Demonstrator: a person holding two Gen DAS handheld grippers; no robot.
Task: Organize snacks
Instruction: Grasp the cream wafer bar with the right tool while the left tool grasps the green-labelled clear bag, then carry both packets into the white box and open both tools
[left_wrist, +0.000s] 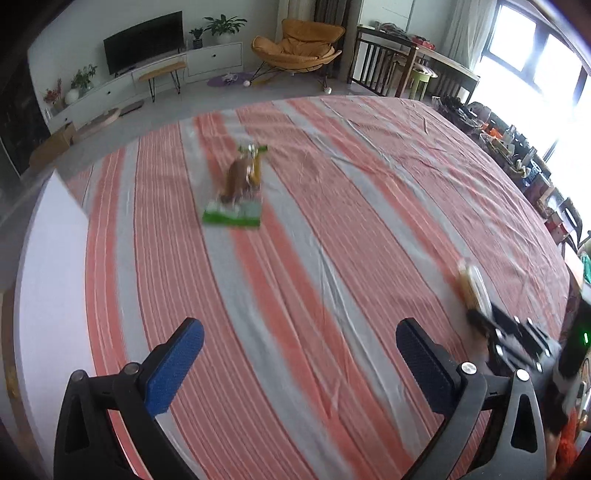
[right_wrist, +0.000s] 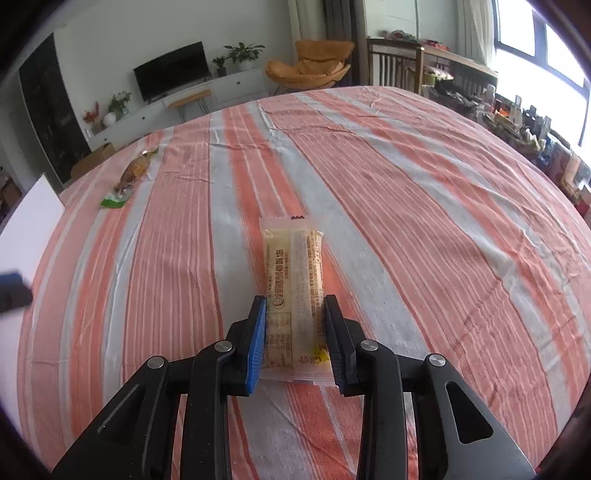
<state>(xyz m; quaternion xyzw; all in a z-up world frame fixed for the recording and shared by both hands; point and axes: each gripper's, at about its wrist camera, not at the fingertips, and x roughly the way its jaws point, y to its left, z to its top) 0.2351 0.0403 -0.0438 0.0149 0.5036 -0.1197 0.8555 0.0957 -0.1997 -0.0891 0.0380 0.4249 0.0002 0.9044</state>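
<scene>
A pale yellow wrapped snack bar (right_wrist: 293, 280) lies lengthwise between the fingers of my right gripper (right_wrist: 295, 306), which is shut on its near half just above the striped cloth. The bar also shows at the right of the left wrist view (left_wrist: 471, 284), with the right gripper (left_wrist: 476, 317) behind it. A brown snack in a clear and green wrapper (left_wrist: 240, 184) lies on the cloth ahead of my left gripper (left_wrist: 299, 339), which is open and empty above the cloth. That snack shows far left in the right wrist view (right_wrist: 127, 177).
The table is covered with an orange and grey striped cloth (right_wrist: 424, 221). A white board (left_wrist: 48, 240) stands at the left edge. Cluttered shelves (left_wrist: 517, 147) line the right side. Chairs, a TV and plants stand beyond the table.
</scene>
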